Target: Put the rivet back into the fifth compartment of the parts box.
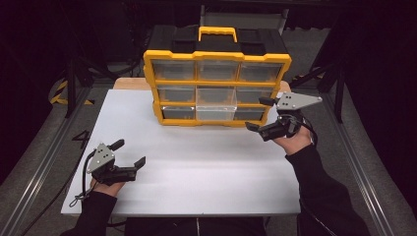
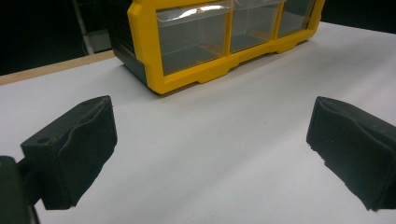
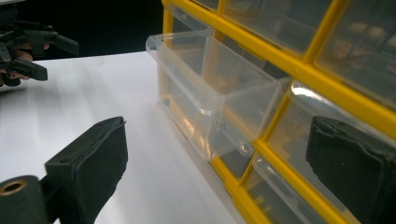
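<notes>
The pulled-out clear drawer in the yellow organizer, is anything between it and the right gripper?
Nothing visible. The right gripper, jaws open and empty, sits beside the organizer's bottom-right corner, with bare white table between it and the clear drawer sticking out of the middle column.

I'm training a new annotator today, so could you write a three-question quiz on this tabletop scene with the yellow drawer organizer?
1. True or false: the clear plastic drawer in the middle column of the yellow and black plastic drawer organizer sticks out from the frame.
2. Which gripper is nearer the organizer? A) left gripper B) right gripper
3. What, if anything, lies between the left gripper's jaws?

Key:
1. True; it stands out from the frame in the high view and the right gripper view.
2. B; it is at the organizer's lower right corner with jaws open.
3. Nothing; they stand wide apart over the white tabletop.
</notes>
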Available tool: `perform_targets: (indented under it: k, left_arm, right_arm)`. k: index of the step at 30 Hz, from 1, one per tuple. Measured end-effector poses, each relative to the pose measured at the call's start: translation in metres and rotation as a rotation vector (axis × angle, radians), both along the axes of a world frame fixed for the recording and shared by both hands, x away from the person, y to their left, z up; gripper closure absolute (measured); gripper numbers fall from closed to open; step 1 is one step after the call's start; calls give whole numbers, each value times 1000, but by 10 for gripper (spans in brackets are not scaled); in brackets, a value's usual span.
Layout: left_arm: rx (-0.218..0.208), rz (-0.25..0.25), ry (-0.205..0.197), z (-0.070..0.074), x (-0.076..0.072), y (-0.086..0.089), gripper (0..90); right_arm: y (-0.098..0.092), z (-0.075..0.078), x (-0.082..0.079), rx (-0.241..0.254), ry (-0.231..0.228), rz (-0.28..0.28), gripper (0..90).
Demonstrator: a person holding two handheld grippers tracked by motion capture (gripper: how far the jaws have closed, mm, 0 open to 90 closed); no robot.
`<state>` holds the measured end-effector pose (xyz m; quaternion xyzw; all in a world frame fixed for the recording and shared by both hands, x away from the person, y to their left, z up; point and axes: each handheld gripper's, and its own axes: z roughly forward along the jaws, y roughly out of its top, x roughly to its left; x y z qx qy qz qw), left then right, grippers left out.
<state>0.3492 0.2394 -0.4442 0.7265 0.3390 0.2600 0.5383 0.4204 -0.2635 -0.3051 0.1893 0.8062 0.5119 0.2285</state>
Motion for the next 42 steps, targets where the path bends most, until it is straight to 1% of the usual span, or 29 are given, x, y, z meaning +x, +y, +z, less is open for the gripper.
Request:
perform_targets:
  k: [3, 4, 5, 6, 8, 10, 16, 18, 20, 21, 23, 25, 26, 28, 29, 31, 34, 37, 38, 39, 41, 42]
  left_arm:
    - [-4, -2, -3, 1, -1, -1, 26]
    - [-3, -4, -6, 1, -1, -1, 26]
    - [0, -5, -3, 1, -1, -1, 26]
    - [1, -6, -4, 2, -1, -1, 26]
    - [2, -8, -4, 2, -1, -1, 26]
    - [-6, -8, -5, 2, 0, -1, 26]
    - [-15, -7, -8, 3, 1, 0, 25]
    - [-14, -5, -8, 4, 1, 0, 25]
    - [-18, -4, -8, 3, 2, -1, 25]
    - [-18, -3, -7, 3, 2, 0, 25]
    - [-18, -4, -8, 3, 2, 0, 25]
    - [-24, 0, -11, 3, 2, 0, 24]
    - [-19, 0, -11, 4, 2, 1, 24]
    - [-27, 0, -17, 3, 2, 1, 23]
    - [-27, -3, -14, 3, 1, 1, 23]
    - [-35, -10, -20, 3, 1, 1, 21]
    - [-41, -22, -32, 3, 0, 3, 17]
    - [-53, -31, -45, 2, 0, 4, 14]
    - [-53, -35, -47, 2, 1, 4, 13]
    - [-55, -42, -53, 1, 1, 4, 12]
    - [-52, -55, -53, 0, 2, 5, 9]
    - [-59, -59, -53, -1, 3, 5, 7]
  right_arm:
    - [-9, -16, -3, 33, 10, -10, 48]
    - [-9, -16, -3, 33, 10, -10, 48]
    - [-14, -24, -5, 47, 13, -17, 43]
    - [-15, -27, -6, 54, 15, -19, 41]
    - [-19, -35, -8, 70, 8, -29, 37]
    - [-23, -44, -11, 89, 13, -41, 29]
    - [-30, -66, -17, 124, 7, -67, 3]
    - [-32, -73, -19, 129, 1, -74, 1]
    - [-33, -76, -20, 127, 3, -78, 1]
    - [-35, -83, -21, 132, 7, -88, 1]
    - [-36, -85, -21, 136, 7, -90, 1]
    - [-39, -91, -22, 142, 12, -106, 1]
    - [-40, -93, -22, 150, 15, -110, 1]
    - [-42, -99, -23, 150, 20, -119, 1]
    - [-43, -102, -24, 151, 20, -122, 1]
    - [-44, -109, -26, 138, 27, -133, 1]
    - [-45, -118, -28, 128, 41, -131, 1]
    - [-46, -121, -29, 139, 32, -137, 5]
    - [-47, -122, -28, 138, 27, -149, 6]
    - [-46, -123, -28, 143, 31, -157, 6]
    - [-45, -127, -25, 132, 48, -160, 6]
    - [-45, -128, -24, 130, 57, -164, 6]
